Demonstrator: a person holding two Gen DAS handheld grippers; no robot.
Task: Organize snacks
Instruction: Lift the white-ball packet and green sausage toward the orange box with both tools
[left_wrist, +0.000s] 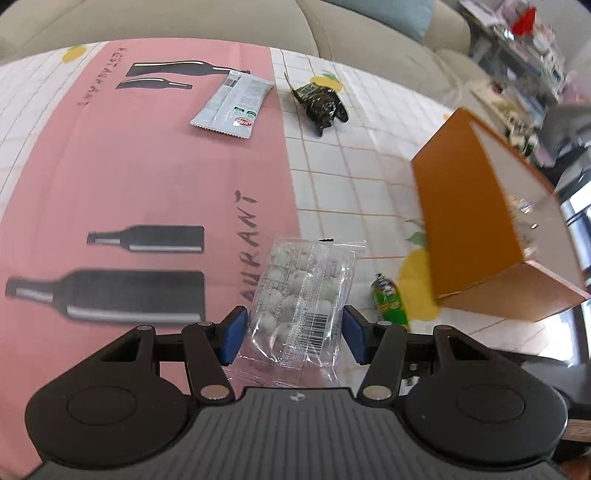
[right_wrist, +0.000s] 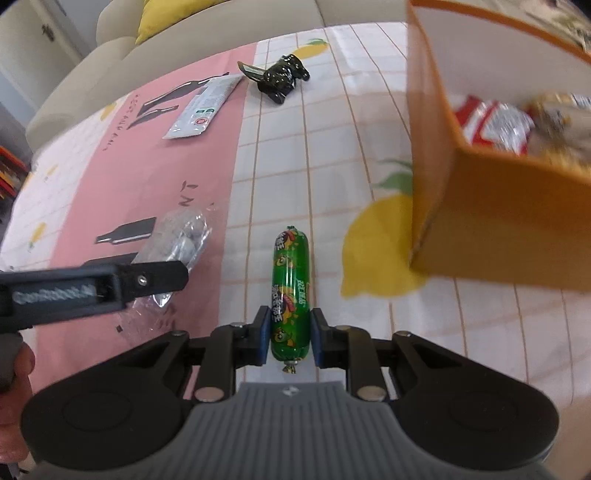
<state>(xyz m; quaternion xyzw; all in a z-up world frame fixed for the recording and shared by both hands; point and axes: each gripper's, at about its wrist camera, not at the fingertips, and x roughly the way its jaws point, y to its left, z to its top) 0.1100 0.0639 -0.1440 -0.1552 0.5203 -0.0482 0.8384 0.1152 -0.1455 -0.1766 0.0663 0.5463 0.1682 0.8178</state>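
**Both grippers straddling snacks beside the orange box**

I am bringing the left gripper (left_wrist: 293, 338) around the clear pack of pale round sweets (left_wrist: 301, 299), lying left of the orange box (left_wrist: 476, 225) on the counter (left_wrist: 140, 173); pads spread, not yet touching. Crinkly film, light, slippery: I am planning a mid-pack pinch. The right gripper (right_wrist: 288, 338) is closing around the green sausage (right_wrist: 291, 291), just left of the box; contact unclear, so grasp undetermined. Firm, slick casing. Its label is unreadable; the cloth print is showing "…URANT".
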